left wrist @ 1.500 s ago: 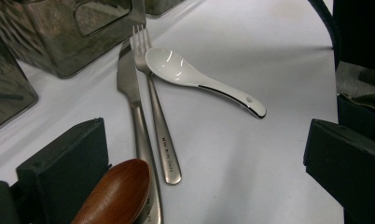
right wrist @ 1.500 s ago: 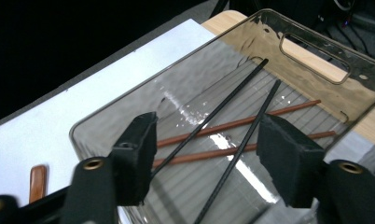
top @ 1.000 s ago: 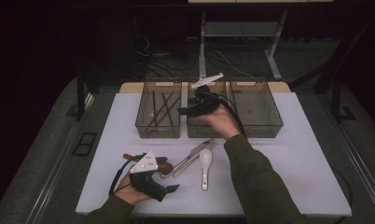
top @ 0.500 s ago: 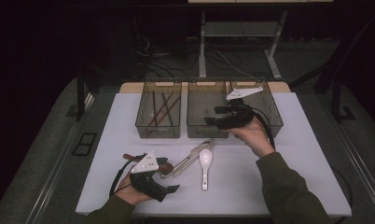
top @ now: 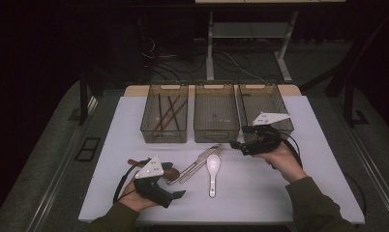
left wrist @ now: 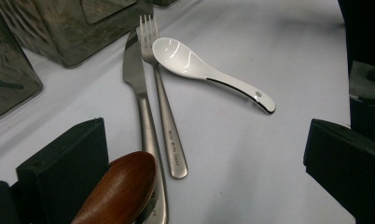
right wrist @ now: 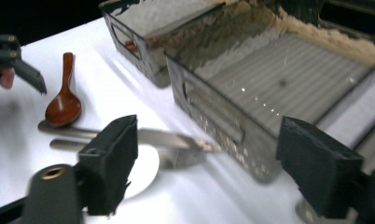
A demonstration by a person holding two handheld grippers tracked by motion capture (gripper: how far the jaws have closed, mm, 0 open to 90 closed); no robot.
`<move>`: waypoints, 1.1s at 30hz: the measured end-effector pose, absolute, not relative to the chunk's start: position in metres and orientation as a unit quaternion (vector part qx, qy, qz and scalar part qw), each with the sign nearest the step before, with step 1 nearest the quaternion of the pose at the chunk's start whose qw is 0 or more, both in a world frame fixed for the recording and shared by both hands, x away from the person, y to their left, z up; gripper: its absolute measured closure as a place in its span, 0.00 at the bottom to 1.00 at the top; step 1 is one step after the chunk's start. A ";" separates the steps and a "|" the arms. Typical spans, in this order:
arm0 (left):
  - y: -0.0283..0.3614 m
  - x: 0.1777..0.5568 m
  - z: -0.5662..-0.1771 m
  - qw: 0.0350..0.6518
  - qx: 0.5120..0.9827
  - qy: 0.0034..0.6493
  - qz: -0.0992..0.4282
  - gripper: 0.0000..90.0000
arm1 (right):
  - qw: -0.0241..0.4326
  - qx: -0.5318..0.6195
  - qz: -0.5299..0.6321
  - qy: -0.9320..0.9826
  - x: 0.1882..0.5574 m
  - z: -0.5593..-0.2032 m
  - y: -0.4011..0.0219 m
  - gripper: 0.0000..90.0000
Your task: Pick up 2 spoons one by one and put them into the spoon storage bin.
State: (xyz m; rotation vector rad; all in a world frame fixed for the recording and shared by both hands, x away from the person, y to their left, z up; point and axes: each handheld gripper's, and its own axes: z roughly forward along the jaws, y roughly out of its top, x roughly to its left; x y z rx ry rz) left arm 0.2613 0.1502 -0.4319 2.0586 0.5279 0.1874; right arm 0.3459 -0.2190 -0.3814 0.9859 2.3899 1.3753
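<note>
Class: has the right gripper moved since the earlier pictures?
Yes. The right gripper, jaws just opening and empty, came from above the middle bin down to the table before the right bin.

The left hand-held gripper [top: 175, 194], black with a grey three-cornered plate on top, is resting low at the near edge of the white tabletop [top: 260, 193], gripped by the left hand [top: 134, 198], whose green-sleeved forearm is entering from the bottom. Its jaws are standing apart, pointing right. The right hand-held gripper [top: 233, 143] is hanging just above the tabletop, held by the right hand [top: 279, 159], pointing left; its jaws have just been opening and are standing wide, with nothing between them.
</note>
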 end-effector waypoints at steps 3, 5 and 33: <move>0.150 0.261 -0.432 0.484 0.844 0.219 0.078 0.00 | 0.098 0.344 0.465 0.810 0.337 -0.390 -0.230 0.22; 0.150 0.261 -0.431 0.484 0.844 0.219 0.079 0.00 | 0.093 0.345 0.469 0.808 0.330 -0.394 -0.237 0.22; 0.161 0.275 -0.423 0.458 0.849 0.239 0.111 0.06 | 0.135 0.336 0.441 0.821 0.250 -0.439 -0.286 0.20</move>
